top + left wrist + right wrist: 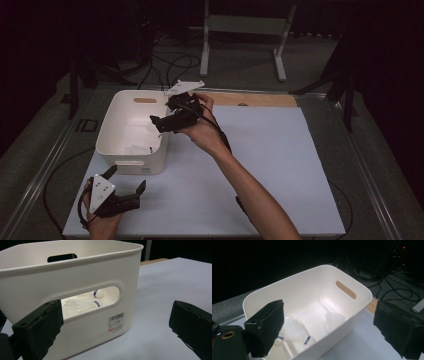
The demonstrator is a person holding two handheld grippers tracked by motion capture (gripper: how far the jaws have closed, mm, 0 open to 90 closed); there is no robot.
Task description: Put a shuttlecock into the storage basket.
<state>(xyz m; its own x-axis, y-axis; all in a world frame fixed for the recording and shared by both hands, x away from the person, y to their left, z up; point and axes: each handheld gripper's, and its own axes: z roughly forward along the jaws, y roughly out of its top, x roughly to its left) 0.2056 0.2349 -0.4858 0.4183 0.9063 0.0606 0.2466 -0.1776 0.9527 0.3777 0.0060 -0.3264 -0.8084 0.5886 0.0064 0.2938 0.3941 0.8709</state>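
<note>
**A:** Start with the big picture; the white bin (pixel 131 131) sits at the near-left of the pale blue table mat (pixel 260 165), and the mat around it carries nothing loose that I can make out; so where would you say you are?

**B:** Late, by my reading; your shuttlecocks (pixel 293 332) already lie on the bin's floor; the right gripper view gives two with blue-banded corks close under your left jaw, and another feathered one (pixel 334 319) a little apart toward the far wall; the left gripper view catches the same white skirts (pixel 75 306) through the handle slot.

**A:** And what is left for you?

**B:** Little that I can see; no shuttlecock lies on the mat, so I judge the loading done or nearly so; whether more wait out of frame I cannot tell.

**A:** Now your hands.

**B:** Your right forearm crosses the mat on a diagonal; the wrist is cocked so the right gripper (pixel 159 122) hangs over the bin's right rim, pointing down and in; its jaws stand wide apart with nothing between them, released.

**A:** The other one?

**B:** Your left gripper (pixel 127 186) rests low at the near-left corner, just in front of the bin's near wall and apart from it; its jaws are spread too, empty, aimed at the wall with the barcode label (pixel 115 322).
</note>
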